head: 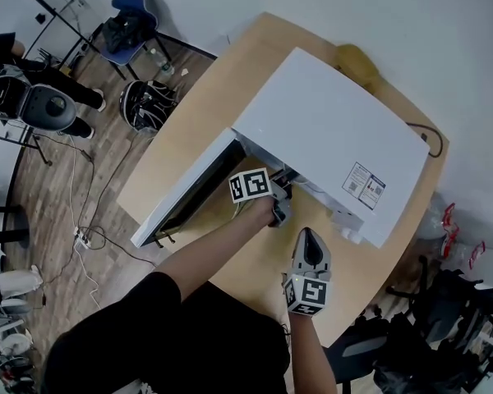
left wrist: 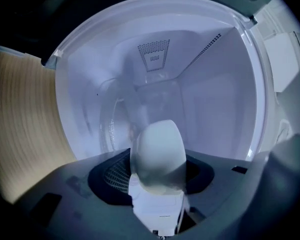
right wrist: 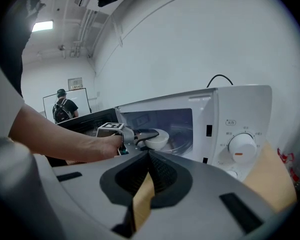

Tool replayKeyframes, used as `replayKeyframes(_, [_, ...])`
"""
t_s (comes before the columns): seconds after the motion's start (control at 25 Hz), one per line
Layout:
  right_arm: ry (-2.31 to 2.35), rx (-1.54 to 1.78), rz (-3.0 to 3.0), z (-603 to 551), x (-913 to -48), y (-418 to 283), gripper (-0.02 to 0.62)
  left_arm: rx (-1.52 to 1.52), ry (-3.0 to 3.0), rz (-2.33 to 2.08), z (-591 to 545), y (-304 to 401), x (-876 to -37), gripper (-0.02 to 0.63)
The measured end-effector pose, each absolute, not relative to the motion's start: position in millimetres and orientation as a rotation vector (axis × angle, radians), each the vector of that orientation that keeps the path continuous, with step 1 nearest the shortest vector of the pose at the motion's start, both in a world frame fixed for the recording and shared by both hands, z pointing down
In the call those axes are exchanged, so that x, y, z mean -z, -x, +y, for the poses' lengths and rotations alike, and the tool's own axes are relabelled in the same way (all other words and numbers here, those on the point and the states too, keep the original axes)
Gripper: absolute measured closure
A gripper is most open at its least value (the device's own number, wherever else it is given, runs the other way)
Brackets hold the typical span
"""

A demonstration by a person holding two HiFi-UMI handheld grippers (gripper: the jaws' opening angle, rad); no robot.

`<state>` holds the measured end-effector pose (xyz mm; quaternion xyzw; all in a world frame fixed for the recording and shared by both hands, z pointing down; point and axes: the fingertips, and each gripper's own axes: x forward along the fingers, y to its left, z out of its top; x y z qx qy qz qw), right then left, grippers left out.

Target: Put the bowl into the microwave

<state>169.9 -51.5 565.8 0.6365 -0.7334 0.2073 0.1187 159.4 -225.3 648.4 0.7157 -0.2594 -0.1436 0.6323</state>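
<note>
The white microwave [head: 337, 138] stands on a round wooden table [head: 189, 130] with its door [head: 189, 199] swung open to the left. My left gripper [head: 279, 212] reaches into the opening and is shut on the rim of a white bowl [left wrist: 159, 151]. The bowl hangs just inside the cavity, in front of the glass turntable [left wrist: 114, 129]. The right gripper view shows the same bowl [right wrist: 157, 138] at the mouth of the oven. My right gripper [head: 311, 249] waits in front of the microwave, jaws together and holding nothing.
The microwave's control knob [right wrist: 241, 146] is right of the opening. A black cable [head: 431, 138] runs behind the oven. On the floor to the left are a blue chair [head: 131, 15], bags [head: 148, 103] and cords. A person [right wrist: 61, 109] stands far back.
</note>
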Motion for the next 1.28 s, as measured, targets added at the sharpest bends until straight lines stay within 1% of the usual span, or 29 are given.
replayKeyframes(0.48, [-1.915, -0.588, -2.114, -62.9, -564.6, -182.0, 0.535, 0.314, -1.497, -0.700, -231.8, -151.9, -657.1, 0.397])
replayKeyframes(0.8, [-1.888, -0.607, -2.112, -54.7, -566.6, -173.7, 0.535, 0.249, -1.461, -0.884, -243.5, -142.3, -659.5, 0.396])
replayKeyframes(0.96, [-1.878, -0.610, -2.122, -54.9, -566.4, -172.5, 0.535, 0.236, -1.452, -0.899, -249.1, -143.2, -660.2, 0.396])
replayKeyframes(1.12, [-1.875, -0.612, -2.123, -53.7, -566.4, -175.8, 0.535, 0.241, -1.489, -0.881, -250.9, -147.2, -658.4, 0.393])
replayKeyframes(1.28, [-1.859, -0.601, -2.130, -53.2, -567.6, -173.7, 0.535, 0.165, -1.561, -0.925, -255.3, -146.6, -656.6, 0.375])
